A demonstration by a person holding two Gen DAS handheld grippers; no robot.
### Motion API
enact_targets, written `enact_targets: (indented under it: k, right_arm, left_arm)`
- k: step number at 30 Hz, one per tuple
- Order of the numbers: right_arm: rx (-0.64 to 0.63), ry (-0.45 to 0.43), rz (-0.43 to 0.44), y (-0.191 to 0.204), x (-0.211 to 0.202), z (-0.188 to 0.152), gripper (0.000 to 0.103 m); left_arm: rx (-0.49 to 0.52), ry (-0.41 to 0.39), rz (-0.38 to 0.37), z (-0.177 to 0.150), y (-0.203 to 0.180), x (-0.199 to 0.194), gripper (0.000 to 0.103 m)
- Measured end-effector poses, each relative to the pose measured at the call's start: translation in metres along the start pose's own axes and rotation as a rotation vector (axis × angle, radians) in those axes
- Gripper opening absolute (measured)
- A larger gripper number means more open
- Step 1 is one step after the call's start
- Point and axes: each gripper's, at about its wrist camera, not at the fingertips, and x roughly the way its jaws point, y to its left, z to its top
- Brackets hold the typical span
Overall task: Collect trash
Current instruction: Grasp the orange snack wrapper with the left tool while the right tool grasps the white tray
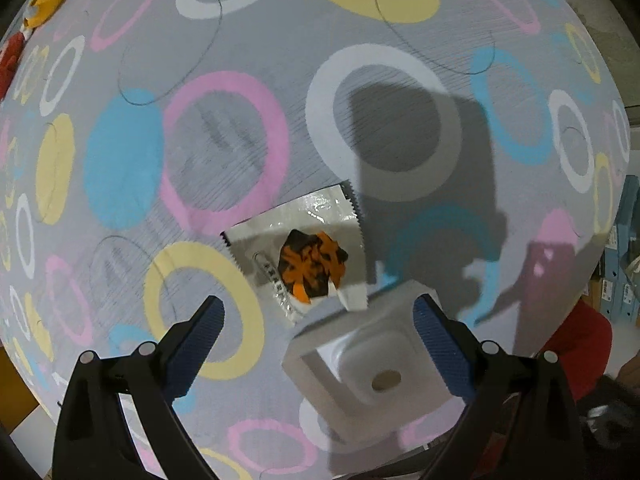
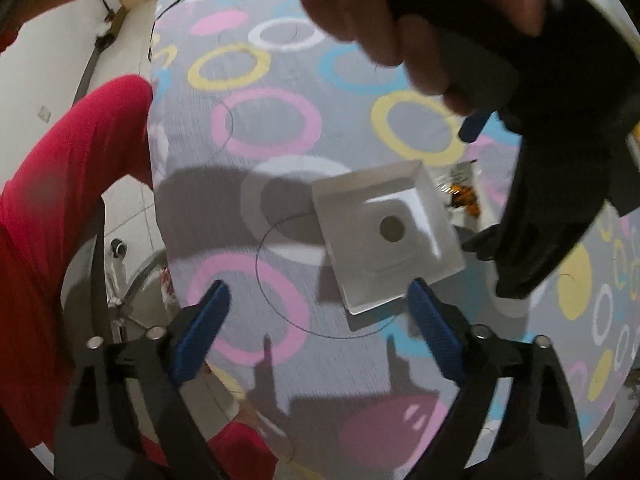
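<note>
Nothing is collected yet, as far as these views show. On your left, the left gripper (image 1: 316,316) hangs over the patterned table (image 1: 240,128) with its jaws spread wide and nothing pressed between them. The torn clear wrapper (image 1: 300,256) with the orange and black print lies flat at about twelve o'clock from its fingertips, and the white square tray (image 1: 360,356) sits at about four o'clock from the wrapper, its corner overlapping the wrapper's edge.

On your right, the right gripper (image 2: 318,304) also stands wide, empty, with the same tray (image 2: 384,236) at one o'clock, just past the pads. Both pieces remain for you to pick up; no bin is visible.
</note>
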Motion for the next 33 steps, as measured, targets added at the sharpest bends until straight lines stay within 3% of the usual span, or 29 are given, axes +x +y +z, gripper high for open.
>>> enact_targets:
  k: [5,7,11,13,16,19,22,24,29,33]
  right_arm:
    - [-0.005,0.040,0.030,-0.005,0.022,-0.004,0.078]
    - [-0.008,0.047,0.040,-0.006,0.026,-0.005,0.070]
    - [-0.001,0.061,0.057,-0.010,0.035,-0.007,0.067]
    - [0.010,0.066,0.067,-0.011,0.040,-0.008,0.054]
    - [0.011,0.067,0.069,-0.013,0.042,-0.010,0.042]
    - [0.012,0.081,0.070,-0.012,0.047,-0.011,0.026]
    - [0.027,0.076,0.060,-0.013,0.048,-0.010,0.017]
    - [0.063,0.070,0.061,-0.016,0.047,-0.010,0.006]
    - [0.119,0.071,0.014,-0.013,0.048,-0.010,0.005]
    - [0.186,0.070,-0.032,-0.009,0.045,-0.008,0.002]
  left_arm:
    - [-0.014,0.000,-0.038,0.009,0.004,0.008,0.093]
    - [-0.019,-0.008,-0.052,0.012,0.006,0.008,0.093]
    - [-0.029,0.008,-0.057,0.017,0.009,0.017,0.093]
    - [-0.031,0.012,-0.058,0.022,0.010,0.020,0.093]
    - [-0.040,0.017,-0.063,0.027,0.013,0.026,0.088]
    - [-0.040,0.021,-0.048,0.029,0.014,0.029,0.078]
    - [-0.043,0.004,-0.042,0.029,0.014,0.027,0.067]
    - [-0.043,-0.014,-0.043,0.026,0.018,0.022,0.050]
    - [-0.075,-0.036,-0.054,0.019,0.033,0.016,0.020]
    - [-0.095,-0.048,-0.045,0.009,0.040,0.015,0.014]
